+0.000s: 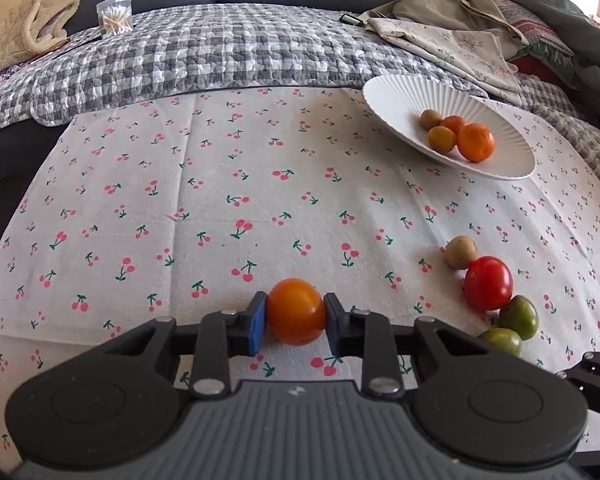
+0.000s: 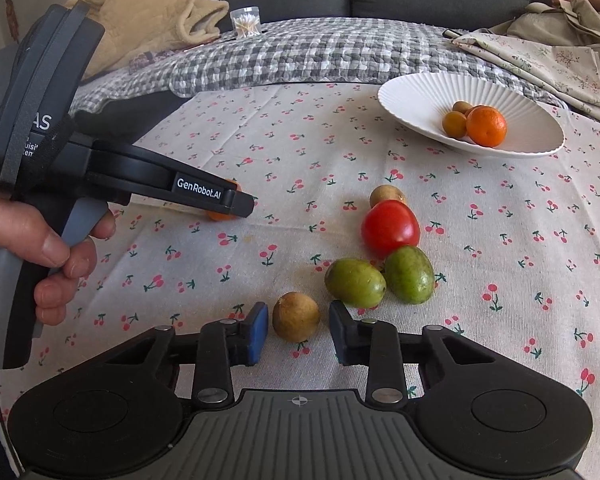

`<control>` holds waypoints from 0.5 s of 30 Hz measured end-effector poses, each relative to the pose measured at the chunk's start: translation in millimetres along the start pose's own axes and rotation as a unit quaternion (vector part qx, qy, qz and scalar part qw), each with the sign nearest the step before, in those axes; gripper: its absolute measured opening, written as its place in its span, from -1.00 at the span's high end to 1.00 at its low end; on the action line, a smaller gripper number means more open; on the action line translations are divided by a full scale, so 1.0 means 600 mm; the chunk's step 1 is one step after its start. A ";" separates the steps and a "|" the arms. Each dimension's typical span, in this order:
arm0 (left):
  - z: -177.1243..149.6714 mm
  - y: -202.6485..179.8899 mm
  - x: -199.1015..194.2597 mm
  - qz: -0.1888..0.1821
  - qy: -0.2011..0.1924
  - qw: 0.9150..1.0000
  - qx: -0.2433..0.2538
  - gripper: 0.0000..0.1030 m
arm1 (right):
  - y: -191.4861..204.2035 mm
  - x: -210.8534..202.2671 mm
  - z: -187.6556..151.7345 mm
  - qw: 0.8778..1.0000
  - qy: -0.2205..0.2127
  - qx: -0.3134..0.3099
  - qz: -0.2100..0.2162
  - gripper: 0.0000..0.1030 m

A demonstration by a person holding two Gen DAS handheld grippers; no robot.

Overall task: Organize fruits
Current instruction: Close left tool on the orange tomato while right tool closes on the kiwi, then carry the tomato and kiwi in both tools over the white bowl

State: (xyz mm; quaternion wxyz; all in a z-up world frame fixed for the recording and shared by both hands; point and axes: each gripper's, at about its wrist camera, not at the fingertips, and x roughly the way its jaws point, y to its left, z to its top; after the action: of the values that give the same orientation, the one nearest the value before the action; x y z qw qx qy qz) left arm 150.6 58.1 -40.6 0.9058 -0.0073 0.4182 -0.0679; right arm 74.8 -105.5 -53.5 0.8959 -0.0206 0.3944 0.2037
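The left gripper (image 1: 296,320) pinches a small round orange tomato (image 1: 296,312) low at the frame's centre. The right gripper (image 2: 299,330) is spread around a brown round fruit (image 2: 296,317), pads not yet touching. Four fruits already sit in the white ribbed plate (image 2: 420,92) at upper right; a red tomato (image 2: 390,227), two green fruits (image 2: 355,283) and another brown fruit (image 2: 386,195) remain on the cherry-print cloth (image 2: 260,140).

- Left gripper (image 1: 296,322): blue pads (image 1: 257,328) pressed against both sides of an orange tomato (image 1: 296,311) resting on the cherry-print cloth (image 1: 220,200)
- White ribbed plate (image 1: 404,100), far right: holds four small fruits
- Right of the gripper: brown fruit (image 1: 461,252), red tomato (image 1: 489,283), two green fruits (image 1: 520,317), clustered
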 end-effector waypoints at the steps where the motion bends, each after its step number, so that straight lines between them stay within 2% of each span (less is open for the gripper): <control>1: 0.000 0.000 -0.001 -0.001 -0.001 1.000 -0.001 0.46 | 0.000 0.000 0.000 1.000 0.000 -0.001 0.000 0.49; 3: 0.001 0.001 -0.004 -0.003 -0.002 1.000 -0.003 0.46 | 0.002 -0.001 0.000 1.000 0.001 -0.005 0.000 0.54; 15: 0.009 0.000 -0.024 -0.011 -0.015 1.000 -0.007 0.46 | 0.002 -0.027 0.018 1.000 -0.011 -0.013 0.008 0.55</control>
State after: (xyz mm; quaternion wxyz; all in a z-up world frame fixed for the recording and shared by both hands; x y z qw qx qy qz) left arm 145.4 59.5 -26.5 0.9111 -0.0195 0.4047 -0.0751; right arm 71.7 -107.7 -34.3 0.8981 -0.0266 0.3822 0.2160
